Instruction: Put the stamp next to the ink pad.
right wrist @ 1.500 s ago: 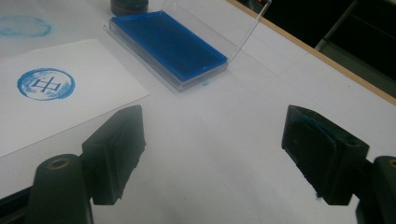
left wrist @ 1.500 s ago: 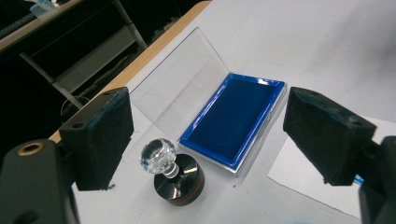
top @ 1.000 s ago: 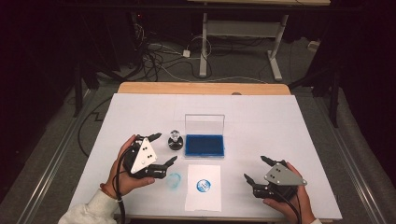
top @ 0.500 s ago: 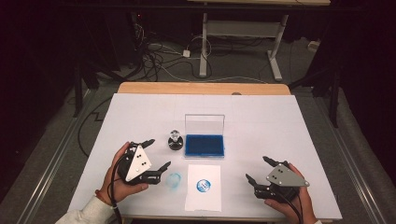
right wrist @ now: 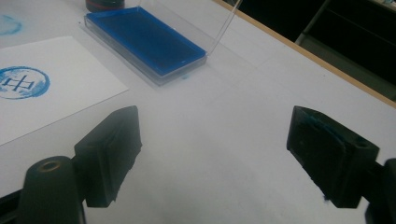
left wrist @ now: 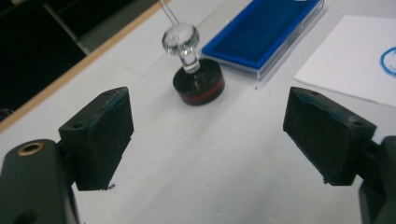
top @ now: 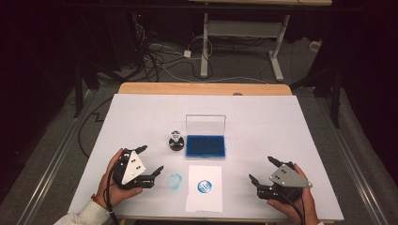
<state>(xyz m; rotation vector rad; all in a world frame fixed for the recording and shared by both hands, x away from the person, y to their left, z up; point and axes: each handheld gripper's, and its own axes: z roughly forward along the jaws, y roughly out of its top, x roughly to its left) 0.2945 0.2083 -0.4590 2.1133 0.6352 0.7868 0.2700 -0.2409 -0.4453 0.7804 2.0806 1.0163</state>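
Dark room behind, cables on the floor, a desk frame at the back. White table with a wooden far edge carries everything.

Largest item: blue ink pad in a clear case, lid standing upright at its far side, near the table's middle. Just in front of it lies a white sheet of paper bearing a round blue print, clean ring with a character inside. Left of the sheet, on the bare table top, a fainter blue smudge.

Stamp: black round base with a red band, clear knob on top, standing upright just left of the ink pad, touching nothing else.

Left gripper rests low near the table's front left, jaws spread wide, nothing between them; in the left gripper view the stamp sits ahead, centred between the pads but well short of them. Right gripper at front right, jaws spread; they have just been opening wider, with nothing between them. Its view faces the ink pad and the printed sheet.

Judgement: the print is made and the stamp is set down; the work looks to be at or near its end. If another print is wanted, the left gripper must advance, straddle the clear knob and close on it without tipping the base.
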